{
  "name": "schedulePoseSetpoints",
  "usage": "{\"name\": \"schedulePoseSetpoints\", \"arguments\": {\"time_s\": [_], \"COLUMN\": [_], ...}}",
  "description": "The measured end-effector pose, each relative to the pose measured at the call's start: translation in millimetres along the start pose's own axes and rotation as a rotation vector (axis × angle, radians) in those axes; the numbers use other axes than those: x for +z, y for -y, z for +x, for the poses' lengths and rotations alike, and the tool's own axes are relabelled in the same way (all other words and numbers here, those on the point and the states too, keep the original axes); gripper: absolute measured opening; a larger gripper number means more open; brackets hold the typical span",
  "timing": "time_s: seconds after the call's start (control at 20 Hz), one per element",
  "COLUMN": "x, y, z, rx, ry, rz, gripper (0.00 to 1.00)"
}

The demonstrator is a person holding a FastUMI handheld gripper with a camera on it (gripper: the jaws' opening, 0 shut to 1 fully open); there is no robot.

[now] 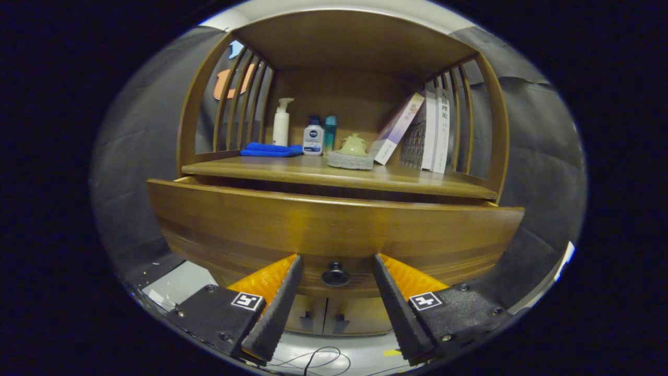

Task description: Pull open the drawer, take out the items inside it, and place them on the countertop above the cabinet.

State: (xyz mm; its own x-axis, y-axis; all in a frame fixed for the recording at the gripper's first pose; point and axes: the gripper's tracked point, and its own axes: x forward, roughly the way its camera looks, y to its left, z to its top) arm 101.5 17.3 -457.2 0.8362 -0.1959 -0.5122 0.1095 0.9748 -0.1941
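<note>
Your gripper [336, 261] is spread wide, fingers parted and pressing on nothing. The drawer knob [335, 274] sits right in the gap between the two fingers, near their tips, clear of both pads, with daylight on either side. The drawer [334, 235] itself is already pulled out a little from the cabinet; you can see its curved wooden front standing forward of the countertop [339, 175], with a dark slot open between the two. What lies inside the drawer is hidden from here, so you cannot tell its contents.

Up on the countertop, toward the back left corner, there's a folded blue cloth [271, 150], a white pump bottle [282, 122] behind it, a small white-and-blue bottle [313, 137] and a teal bottle [330, 133] just beside that. Near the middle sits a pale green ornament [352, 151] on a grey pad. Books [425, 133] lean at the right side against the slatted rail.

Below the drawer you've got two cabinet doors [326, 313], and cables on the floor.
</note>
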Motion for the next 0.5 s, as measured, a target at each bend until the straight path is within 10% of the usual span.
{"name": "schedulePoseSetpoints", "arguments": {"time_s": [0.5], "x": [15.7], "y": [1.5], "z": [45.7], "rx": [-0.011], "ry": [-0.016], "rz": [-0.034], "gripper": [0.87]}}
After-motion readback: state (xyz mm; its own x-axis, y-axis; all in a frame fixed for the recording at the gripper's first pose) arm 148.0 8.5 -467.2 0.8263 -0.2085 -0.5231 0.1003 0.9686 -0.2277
